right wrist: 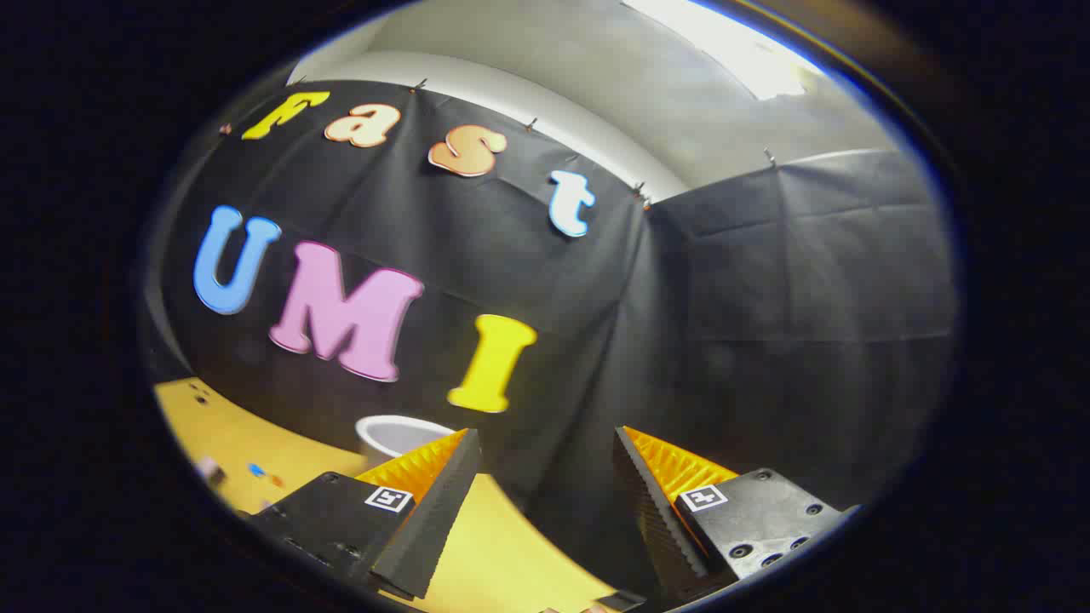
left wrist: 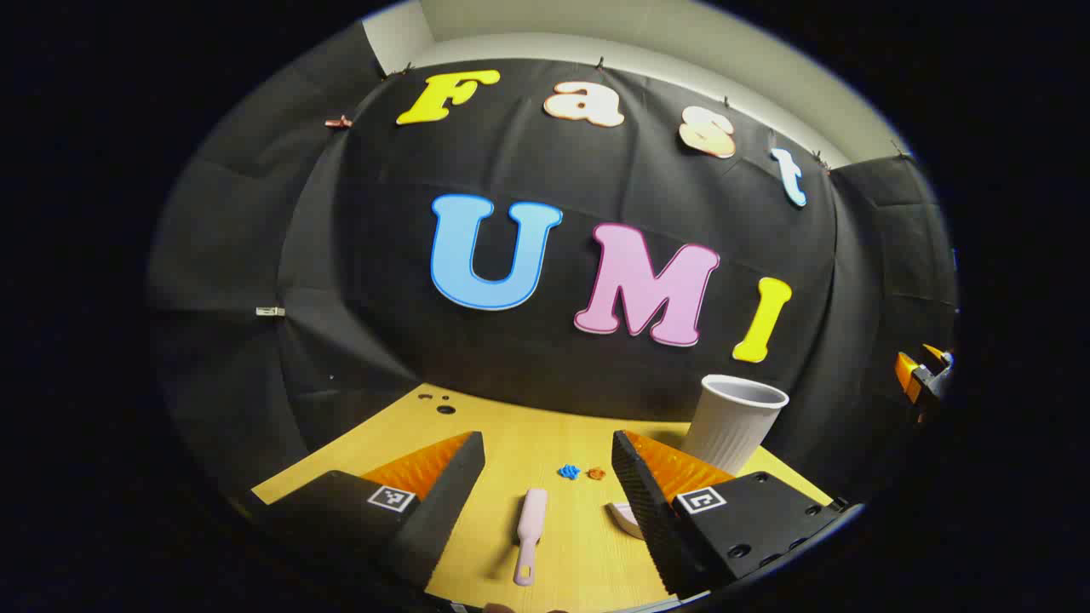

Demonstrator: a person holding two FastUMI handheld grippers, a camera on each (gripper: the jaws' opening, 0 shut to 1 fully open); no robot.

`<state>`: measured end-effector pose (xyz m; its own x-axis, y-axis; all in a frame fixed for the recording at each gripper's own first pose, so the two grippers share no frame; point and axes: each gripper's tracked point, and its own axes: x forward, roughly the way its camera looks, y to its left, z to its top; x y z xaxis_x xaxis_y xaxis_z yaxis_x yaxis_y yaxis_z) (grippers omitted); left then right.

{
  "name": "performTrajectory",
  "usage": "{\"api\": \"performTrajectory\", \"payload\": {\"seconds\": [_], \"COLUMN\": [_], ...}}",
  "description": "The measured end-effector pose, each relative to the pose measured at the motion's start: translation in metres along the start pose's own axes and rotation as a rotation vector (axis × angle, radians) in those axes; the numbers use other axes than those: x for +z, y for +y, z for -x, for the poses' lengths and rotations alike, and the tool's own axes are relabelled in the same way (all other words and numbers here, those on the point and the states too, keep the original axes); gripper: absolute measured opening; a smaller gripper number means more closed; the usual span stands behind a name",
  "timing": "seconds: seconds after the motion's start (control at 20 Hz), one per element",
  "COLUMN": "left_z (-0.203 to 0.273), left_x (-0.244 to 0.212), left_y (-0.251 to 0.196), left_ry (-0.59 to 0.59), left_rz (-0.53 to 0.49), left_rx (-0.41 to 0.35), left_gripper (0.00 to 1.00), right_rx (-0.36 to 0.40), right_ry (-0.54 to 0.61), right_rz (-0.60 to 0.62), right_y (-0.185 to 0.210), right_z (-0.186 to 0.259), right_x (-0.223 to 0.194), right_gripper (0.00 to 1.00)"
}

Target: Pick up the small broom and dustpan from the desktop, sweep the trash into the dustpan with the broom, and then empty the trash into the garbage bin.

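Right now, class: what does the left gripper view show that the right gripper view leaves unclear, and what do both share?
Left gripper view: the pink broom lies flat between the open left gripper fingers, with the dustpan edge beside it. Right gripper view: the open right gripper aims past the table edge at the cloth wall. Both: the yellow table, the white bin and small blue and orange trash, blurred in the right view.

Yellow wood-grain desktop (left wrist: pixel 545 443), few dark holes at far left corner. On it: small pink broom (left wrist: pixel 529 535) lying flat between left gripper (left wrist: pixel 547 489) fingers, handle nearest. Beyond broom tip, blue scrap (left wrist: pixel 569 471) and orange scrap (left wrist: pixel 596 472) side by side. Pale dustpan (left wrist: pixel 624 518) edge just beside right-hand finger. Ribbed white bin (left wrist: pixel 732 423) upright behind that finger.
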<state>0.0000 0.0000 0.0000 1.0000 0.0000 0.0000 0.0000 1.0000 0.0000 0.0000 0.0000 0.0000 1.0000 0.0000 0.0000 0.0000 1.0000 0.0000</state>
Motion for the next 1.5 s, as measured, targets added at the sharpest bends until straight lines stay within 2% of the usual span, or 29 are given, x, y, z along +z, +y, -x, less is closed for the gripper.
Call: {"api": "performTrajectory", "payload": {"seconds": [0.1,0.2,0.3,0.45,0.55,0.75,0.9,1.0,1.1,1.3,1.5], "left_z": [-0.02,-0.039,-0.06,-0.082,-0.093,-0.108,-0.111,-0.109,-0.103,-0.095,-0.085], "left_x": [0.009,0.02,0.026,0.025,0.019,0.012,0.007,0.001,-0.006,-0.019,-0.029], "left_y": [-0.002,-0.01,-0.014,-0.023,-0.031,-0.034,-0.035,-0.028,-0.019,-0.004,0.012], "left_ry": [-0.002,-0.023,-0.023,0.001,0.033,0.061,0.058,0.071,0.085,0.116,0.149], "left_rz": [-0.013,-0.018,-0.037,-0.069,-0.082,-0.076,-0.077,-0.068,-0.062,-0.072,-0.061], "left_rx": [0.016,0.019,0.046,0.069,0.054,0.026,-0.014,-0.027,-0.024,-0.029,-0.013], "left_gripper": [0.95,0.96,0.95,0.95,0.96,0.96,0.96,0.96,0.96,0.96,0.96], "right_rx": [0.159,0.281,0.391,0.499,0.493,0.411,0.382,0.373,0.394,0.482,0.501], "right_ry": [0.04,0.064,0.096,0.199,0.229,0.308,0.412,0.427,0.416,0.434,0.51], "right_rz": [-0.052,-0.08,-0.121,-0.18,-0.193,-0.148,-0.17,-0.174,-0.142,-0.103,-0.076], "right_y": [0.077,0.128,0.17,0.207,0.21,0.199,0.197,0.201,0.208,0.226,0.235], "right_z": [-0.013,-0.026,-0.034,-0.038,-0.046,-0.054,-0.047,-0.04,-0.036,-0.027,-0.012], "right_x": [-0.004,-0.009,-0.017,-0.049,-0.059,-0.088,-0.107,-0.108,-0.105,-0.103,-0.121], "right_gripper": [0.97,0.98,0.97,0.98,0.98,0.98,0.98,0.98,0.98,0.98,0.98]}}
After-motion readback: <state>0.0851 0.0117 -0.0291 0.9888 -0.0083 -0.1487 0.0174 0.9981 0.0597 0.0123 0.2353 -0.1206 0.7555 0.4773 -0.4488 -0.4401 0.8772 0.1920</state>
